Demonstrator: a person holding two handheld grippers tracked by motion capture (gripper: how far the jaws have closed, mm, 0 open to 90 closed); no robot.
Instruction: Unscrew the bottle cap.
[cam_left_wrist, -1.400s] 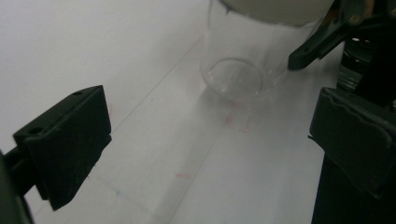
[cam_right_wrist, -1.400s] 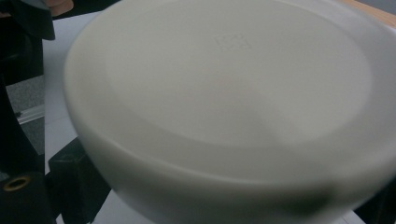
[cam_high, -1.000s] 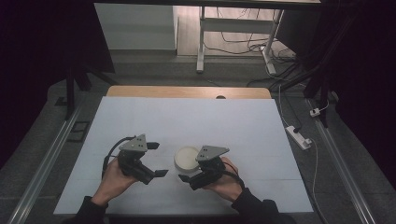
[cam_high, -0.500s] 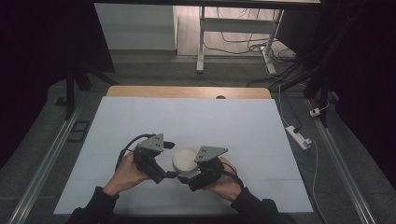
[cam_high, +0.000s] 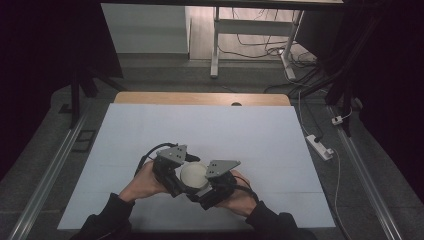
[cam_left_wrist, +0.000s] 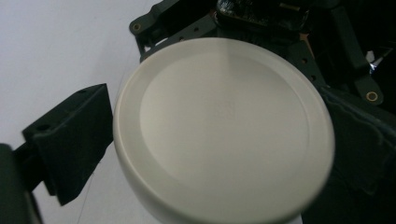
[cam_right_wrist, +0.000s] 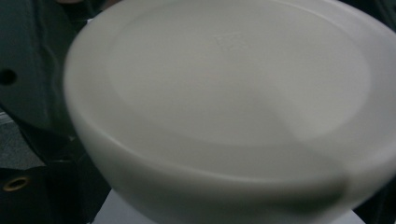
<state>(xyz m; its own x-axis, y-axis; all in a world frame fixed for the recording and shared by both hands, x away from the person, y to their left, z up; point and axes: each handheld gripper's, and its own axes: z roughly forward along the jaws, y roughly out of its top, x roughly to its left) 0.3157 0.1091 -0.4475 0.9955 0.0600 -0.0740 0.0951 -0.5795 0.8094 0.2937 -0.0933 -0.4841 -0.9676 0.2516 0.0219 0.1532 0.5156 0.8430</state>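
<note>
In the high view, a white round container (cam_high: 194, 175) is seen near the 6 o'clock edge of the table (cam_high: 250, 135), lid up, flanked by both grippers. The left gripper (cam_high: 176, 176) is placed at its 9 o'clock side and the right gripper (cam_high: 206, 189) at its 4 o'clock side, both pressed close, so neither is nearer.

In the left gripper view, the lid of the container (cam_left_wrist: 224, 126) is seen between the gripper's black jaws, one at 9 o'clock, the other at 3 o'clock; they are spread wide around it, and contact cannot be told. The other gripper is seen just behind at 12 o'clock.

In the right gripper view, the container (cam_right_wrist: 233, 107) is shown blurred and very close. A firm grip is suggested, but whether the jaws are clamped cannot be told.
</note>
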